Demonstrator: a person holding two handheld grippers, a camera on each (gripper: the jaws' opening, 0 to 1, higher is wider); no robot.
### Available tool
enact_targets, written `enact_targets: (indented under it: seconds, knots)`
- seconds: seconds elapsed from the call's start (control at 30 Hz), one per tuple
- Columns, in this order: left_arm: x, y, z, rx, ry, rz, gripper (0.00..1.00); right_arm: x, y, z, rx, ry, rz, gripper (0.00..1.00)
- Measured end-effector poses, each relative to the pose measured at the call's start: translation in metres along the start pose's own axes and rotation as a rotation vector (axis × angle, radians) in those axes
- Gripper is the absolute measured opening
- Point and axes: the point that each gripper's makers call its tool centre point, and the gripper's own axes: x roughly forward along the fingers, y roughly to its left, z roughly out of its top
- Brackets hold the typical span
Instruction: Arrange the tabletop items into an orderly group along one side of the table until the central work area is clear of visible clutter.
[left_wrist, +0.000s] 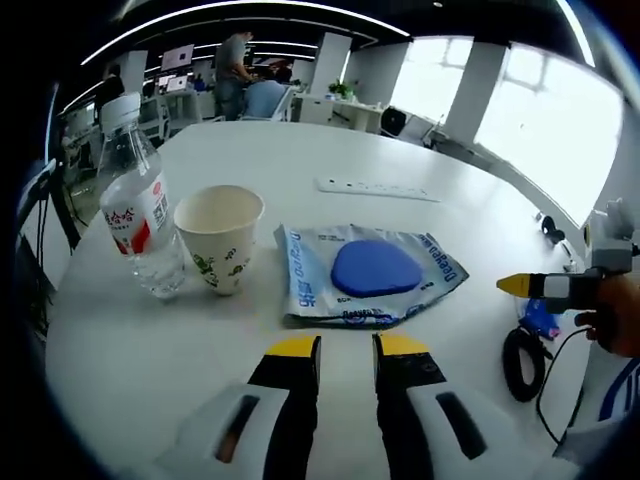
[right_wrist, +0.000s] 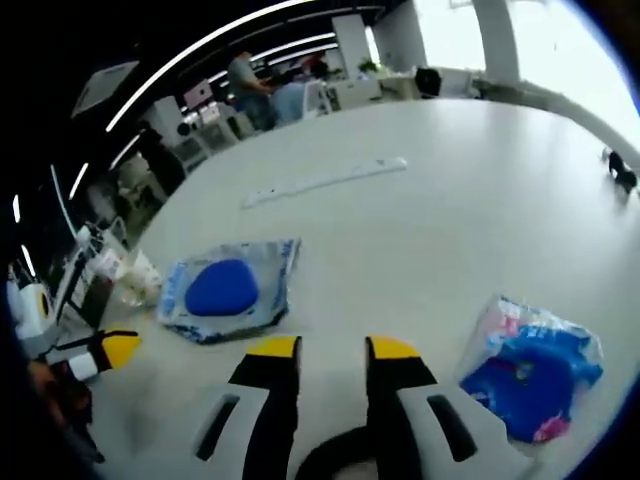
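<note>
On the white table (left_wrist: 300, 160), the bottle (left_wrist: 138, 205), paper cup (left_wrist: 221, 236) and blue packet (left_wrist: 368, 272) sit grouped just ahead of the left gripper (left_wrist: 346, 346), while the right gripper (right_wrist: 333, 347) is nearer the 2nd packet (right_wrist: 530, 370) (both jaw pairs slightly parted, empty).

The left gripper (left_wrist: 347, 347) hovers low with its jaws slightly parted, holding nothing. The right gripper (right_wrist: 333, 348) does likewise, empty too.
</note>
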Motion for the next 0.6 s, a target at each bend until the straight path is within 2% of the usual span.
enact_targets:
  seconds: [0.33,0.6]
  knots:
    - [-0.01,-0.019,-0.007,-0.008,-0.006,-0.029,0.2,-0.022,-0.022,-0.017,0.017,0.0,-0.033,0.22]
    - [-0.016,-0.032,-0.01,-0.013,-0.012,-0.051,0.2,-0.04,-0.037,-0.021,0.023,-0.02,-0.053,0.22]
